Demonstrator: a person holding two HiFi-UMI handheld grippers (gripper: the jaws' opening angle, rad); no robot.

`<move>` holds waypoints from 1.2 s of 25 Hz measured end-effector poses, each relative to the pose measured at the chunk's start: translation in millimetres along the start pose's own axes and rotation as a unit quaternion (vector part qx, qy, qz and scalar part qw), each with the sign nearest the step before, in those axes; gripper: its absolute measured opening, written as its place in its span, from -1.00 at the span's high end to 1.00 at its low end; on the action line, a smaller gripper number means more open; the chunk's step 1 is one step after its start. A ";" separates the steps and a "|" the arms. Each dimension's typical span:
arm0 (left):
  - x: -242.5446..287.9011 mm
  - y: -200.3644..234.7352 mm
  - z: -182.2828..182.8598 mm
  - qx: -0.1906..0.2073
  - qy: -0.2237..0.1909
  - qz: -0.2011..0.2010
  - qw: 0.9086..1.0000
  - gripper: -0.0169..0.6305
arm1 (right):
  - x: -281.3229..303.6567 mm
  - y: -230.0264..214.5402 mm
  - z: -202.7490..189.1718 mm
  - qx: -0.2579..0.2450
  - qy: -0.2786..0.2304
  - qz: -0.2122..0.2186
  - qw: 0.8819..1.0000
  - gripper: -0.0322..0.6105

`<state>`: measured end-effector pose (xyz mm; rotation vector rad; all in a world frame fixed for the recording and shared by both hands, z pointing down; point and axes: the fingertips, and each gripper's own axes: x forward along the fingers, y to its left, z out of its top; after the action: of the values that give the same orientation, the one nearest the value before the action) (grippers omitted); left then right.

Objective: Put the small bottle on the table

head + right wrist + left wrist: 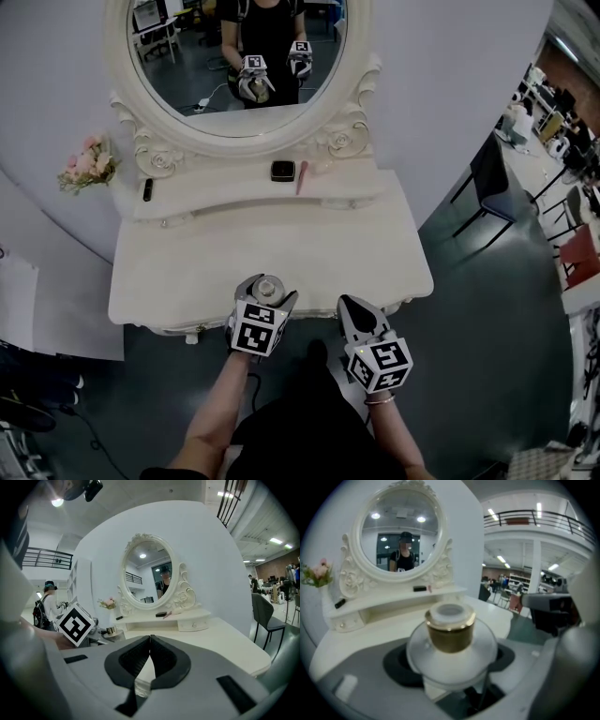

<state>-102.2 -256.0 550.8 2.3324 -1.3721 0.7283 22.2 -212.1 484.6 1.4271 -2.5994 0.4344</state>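
Note:
A small round white bottle point(450, 653) with a gold collar and a pale cap sits between the jaws of my left gripper point(266, 295), which is shut on it. In the head view the small bottle point(266, 288) hangs over the front edge of the white dressing table point(187, 272). My right gripper point(361, 317) is just right of it at the table's front edge, its jaws shut with nothing between them. From the right gripper view the bottle point(111, 631) shows at the left beside the left gripper's marker cube point(75, 623).
An oval mirror point(239, 56) in a carved white frame stands at the table's back. Its raised shelf point(253, 192) holds a small dark box point(283, 171), a pink stick point(302, 178) and a black item point(147, 189). Pink flowers point(87, 164) stand at left. Chairs point(487, 183) are at right.

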 end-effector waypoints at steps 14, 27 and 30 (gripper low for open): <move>91.1 7.8 34.8 0.000 0.020 -0.003 1.000 -0.12 | 43.2 -63.1 12.1 0.008 0.016 0.007 1.000 0.89; 170.2 8.0 64.1 0.012 0.037 0.001 0.999 -0.12 | 60.2 -105.2 14.8 0.016 0.027 0.002 0.999 0.89; 184.5 8.4 69.0 0.016 0.041 -0.001 0.999 -0.12 | 63.6 -109.4 14.2 0.020 0.028 0.002 0.999 0.89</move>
<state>-17.5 -426.3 602.7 2.2997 -1.3329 0.8409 80.2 -323.0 507.7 1.4002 -2.5639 0.5218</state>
